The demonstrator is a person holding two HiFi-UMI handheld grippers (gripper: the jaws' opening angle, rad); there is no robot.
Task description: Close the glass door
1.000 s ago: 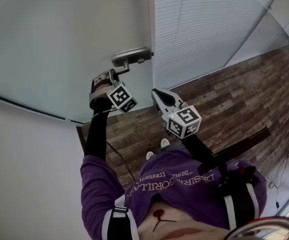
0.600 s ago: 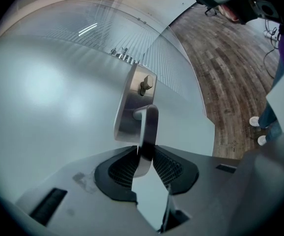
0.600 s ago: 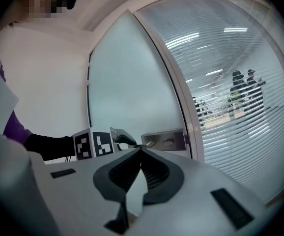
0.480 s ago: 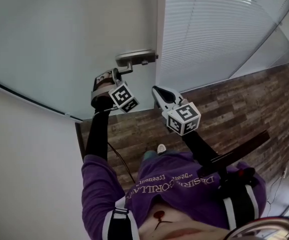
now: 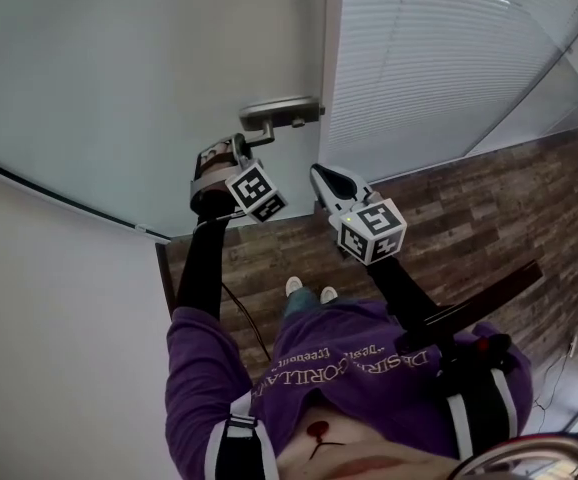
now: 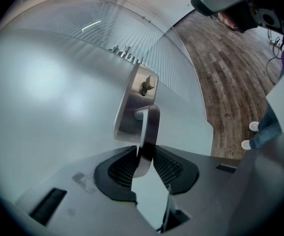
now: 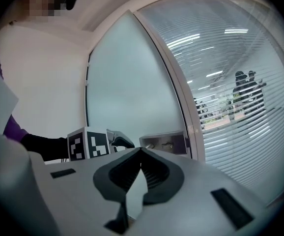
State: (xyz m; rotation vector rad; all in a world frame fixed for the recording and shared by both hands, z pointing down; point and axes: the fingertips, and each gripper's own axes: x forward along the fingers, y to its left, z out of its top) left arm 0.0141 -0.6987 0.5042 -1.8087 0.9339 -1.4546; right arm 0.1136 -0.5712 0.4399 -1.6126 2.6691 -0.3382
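Observation:
The frosted glass door (image 5: 139,78) carries a metal plate with a lever handle (image 5: 277,114) near its right edge. My left gripper (image 5: 240,148) reaches up to the lever from below. In the left gripper view the lever (image 6: 150,128) runs down between the jaws, and the left gripper (image 6: 144,157) is shut on it. My right gripper (image 5: 322,176) hangs just right of the door edge, below the handle, touching nothing. In the right gripper view its tips (image 7: 141,151) meet with nothing between them, and the handle plate (image 7: 164,142) lies just beyond.
Right of the door edge stands a glass wall with white slatted blinds (image 5: 439,58). A plain white wall (image 5: 49,298) is at the left. Brown wood-plank floor (image 5: 469,208) lies below, with the person's shoes (image 5: 307,289) on it. Two people (image 7: 244,90) show behind the blinds.
In the head view the door edge and handle have shifted right and slightly down, the left gripper still on the lever. The right gripper drifted right alongside. The shoes have moved.

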